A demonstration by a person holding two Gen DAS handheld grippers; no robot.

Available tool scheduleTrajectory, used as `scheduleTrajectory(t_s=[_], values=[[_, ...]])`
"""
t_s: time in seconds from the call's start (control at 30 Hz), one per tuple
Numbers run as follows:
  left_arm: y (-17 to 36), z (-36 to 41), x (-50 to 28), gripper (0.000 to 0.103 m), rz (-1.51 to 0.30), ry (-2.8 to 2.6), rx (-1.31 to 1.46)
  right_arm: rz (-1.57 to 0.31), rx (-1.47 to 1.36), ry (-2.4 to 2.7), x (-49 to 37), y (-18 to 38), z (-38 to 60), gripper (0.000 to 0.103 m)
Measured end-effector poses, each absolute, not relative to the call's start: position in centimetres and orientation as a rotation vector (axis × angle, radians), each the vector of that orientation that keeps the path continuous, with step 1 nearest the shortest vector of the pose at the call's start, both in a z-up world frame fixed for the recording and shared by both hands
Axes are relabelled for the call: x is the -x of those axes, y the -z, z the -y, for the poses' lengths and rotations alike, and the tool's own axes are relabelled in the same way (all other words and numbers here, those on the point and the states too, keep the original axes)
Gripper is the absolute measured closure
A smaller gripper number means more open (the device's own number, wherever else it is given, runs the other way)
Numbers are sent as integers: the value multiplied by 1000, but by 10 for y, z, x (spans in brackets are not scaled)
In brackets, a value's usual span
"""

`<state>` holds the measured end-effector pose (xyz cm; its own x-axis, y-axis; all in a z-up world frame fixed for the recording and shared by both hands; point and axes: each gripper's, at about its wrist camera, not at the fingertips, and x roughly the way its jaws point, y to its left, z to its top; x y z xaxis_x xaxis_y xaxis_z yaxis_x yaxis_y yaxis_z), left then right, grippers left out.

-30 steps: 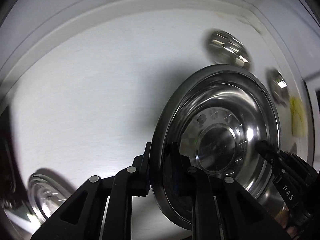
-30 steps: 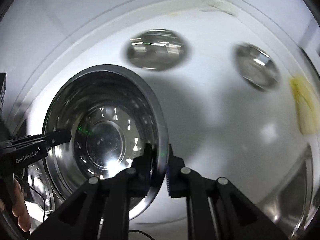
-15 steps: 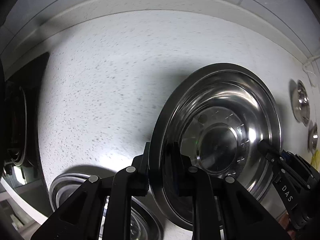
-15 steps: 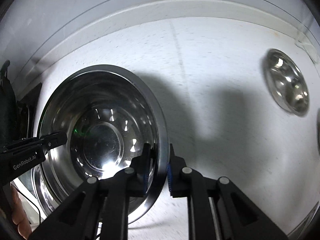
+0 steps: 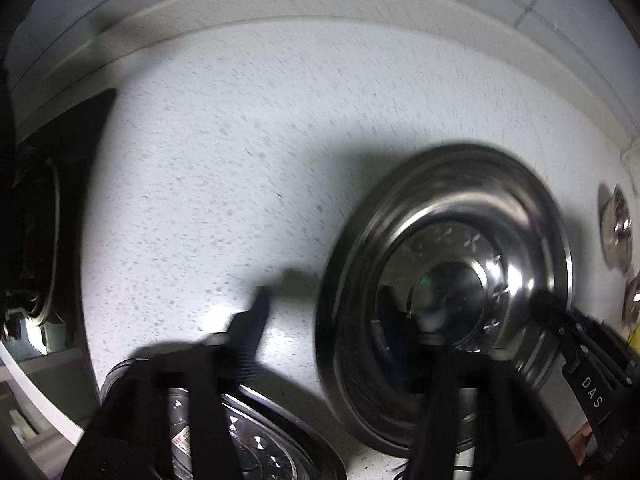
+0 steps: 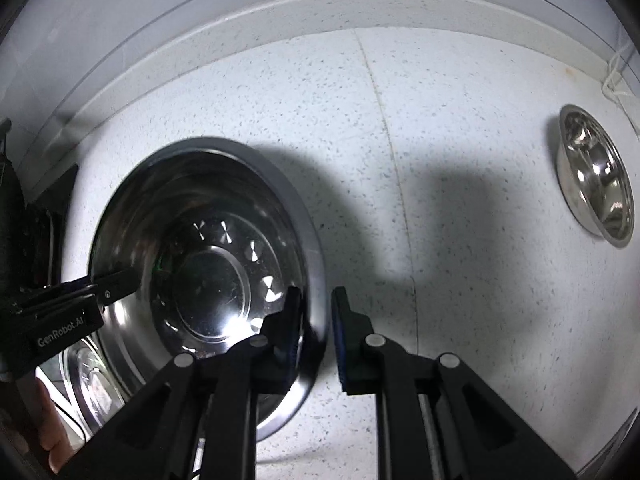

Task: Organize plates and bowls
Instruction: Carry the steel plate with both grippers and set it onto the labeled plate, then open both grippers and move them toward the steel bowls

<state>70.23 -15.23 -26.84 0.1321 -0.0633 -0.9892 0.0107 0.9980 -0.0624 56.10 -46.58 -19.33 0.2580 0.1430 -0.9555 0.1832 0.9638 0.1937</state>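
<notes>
A large steel plate rests on the speckled white counter, its near left edge overlapping a second steel plate. My left gripper straddles its left rim. Its jaws are opening wide, one finger outside and one inside the dish, and neither presses on the rim. It also shows at the left of the right wrist view as the left gripper. My right gripper straddles the opposite rim; its jaws are opening slightly, with small gaps beside the rim. The left wrist view catches the right gripper too.
A small steel bowl stands on the counter to the right, and two small bowls show at the right edge of the left wrist view. A dark recessed hob or sink borders the counter on the left. A raised backsplash runs behind.
Both grippers carried the large plate left along the counter and down beside the second plate. The left jaws then sprang wide off the rim; the right jaws loosened a little.
</notes>
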Motion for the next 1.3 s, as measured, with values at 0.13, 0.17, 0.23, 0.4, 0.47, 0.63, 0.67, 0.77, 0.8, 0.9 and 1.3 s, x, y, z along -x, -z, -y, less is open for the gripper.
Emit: scheduleTrajectory(t_s=[0.13,0.17,0.23,0.4,0.47,0.63,0.67,0.77,0.8,0.9,1.3], values=[[239,137,-698,36,-1371,38,62,-1277,-348,49,-547,173,491,81],[233,135,-696,30,-1365,49,76,-1268,-363,48,-541,168,498,79],[219,135,-692,25,-1343,83,116,-1259,-393,60,-529,160,511,76],[194,158,-683,19,-1323,165,128,-1215,-613,61,-488,147,566,58],[183,172,-677,19,-1322,210,120,-1197,-714,48,-472,147,586,50],[169,221,-663,18,-1321,313,67,-1187,-815,103,-433,149,627,41],[164,231,-658,18,-1323,327,56,-1180,-827,117,-424,149,635,40],[159,266,-649,18,-1331,374,8,-1163,-846,155,-403,150,654,39],[158,279,-645,18,-1333,386,-6,-1159,-846,167,-399,151,660,39],[159,318,-644,18,-1347,424,-48,-1149,-851,209,-388,148,684,39],[184,458,-690,18,-1379,454,-185,-1083,-730,272,-431,134,761,39]])
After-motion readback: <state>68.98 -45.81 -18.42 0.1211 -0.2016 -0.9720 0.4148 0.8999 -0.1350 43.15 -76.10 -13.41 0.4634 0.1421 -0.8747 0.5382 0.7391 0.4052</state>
